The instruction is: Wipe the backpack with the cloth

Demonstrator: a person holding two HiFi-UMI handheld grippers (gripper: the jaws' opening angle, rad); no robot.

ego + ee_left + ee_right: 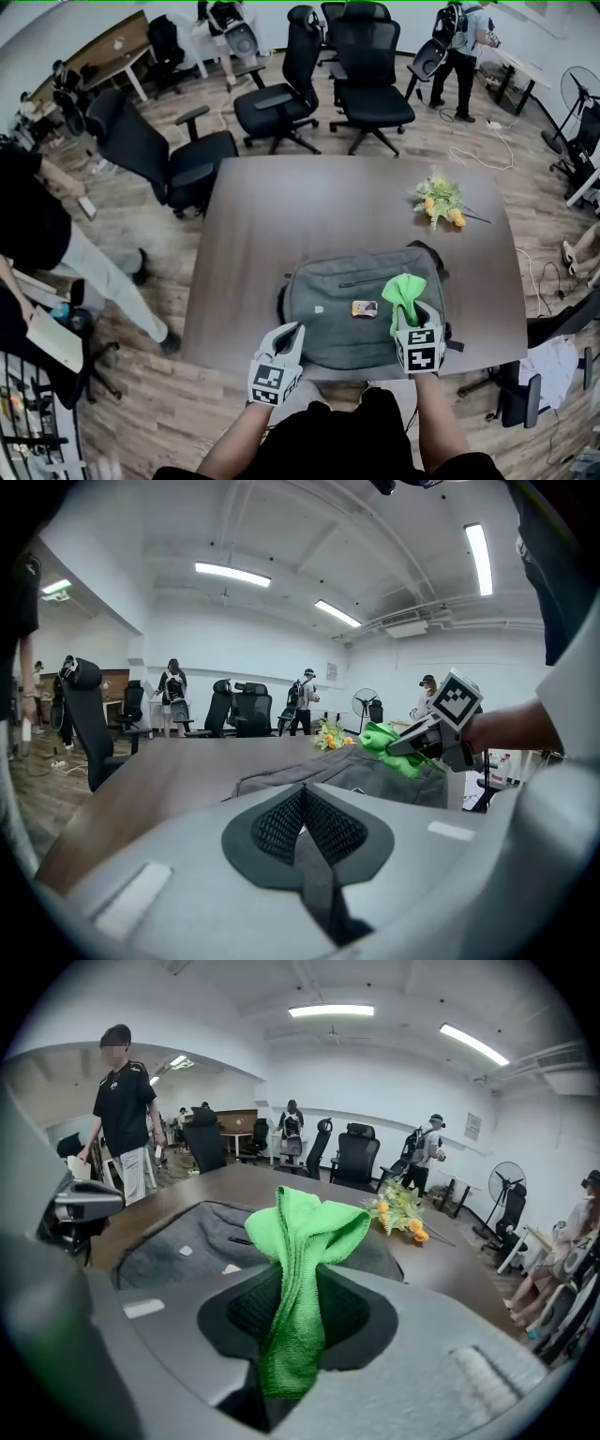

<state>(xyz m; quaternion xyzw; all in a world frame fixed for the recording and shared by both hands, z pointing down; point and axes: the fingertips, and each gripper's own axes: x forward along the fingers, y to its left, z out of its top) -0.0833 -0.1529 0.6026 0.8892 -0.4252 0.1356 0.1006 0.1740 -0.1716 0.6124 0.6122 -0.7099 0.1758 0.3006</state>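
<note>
Judging by the layout, wiping is reckoned scarcely begun: the green cloth (403,291) is pinched in the right gripper (410,317) over the grey backpack (342,309), laid flat on the table (309,206), while the left gripper (292,332) is kept pressed together, empty, at its near edge.

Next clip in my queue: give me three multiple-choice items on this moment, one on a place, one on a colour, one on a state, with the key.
1. Where do the flowers lie? A on a chair; B on the table, beyond the backpack; C on the floor.
2. What colour is the cloth? A green; B white; C blue.
3. How is the left gripper? A wide open; B shut, empty; C shut on the cloth.
Key: 1 B, they lie on the table past the backpack; 2 A, bright green in the right gripper; 3 B, its jaws meet with nothing between.
</note>
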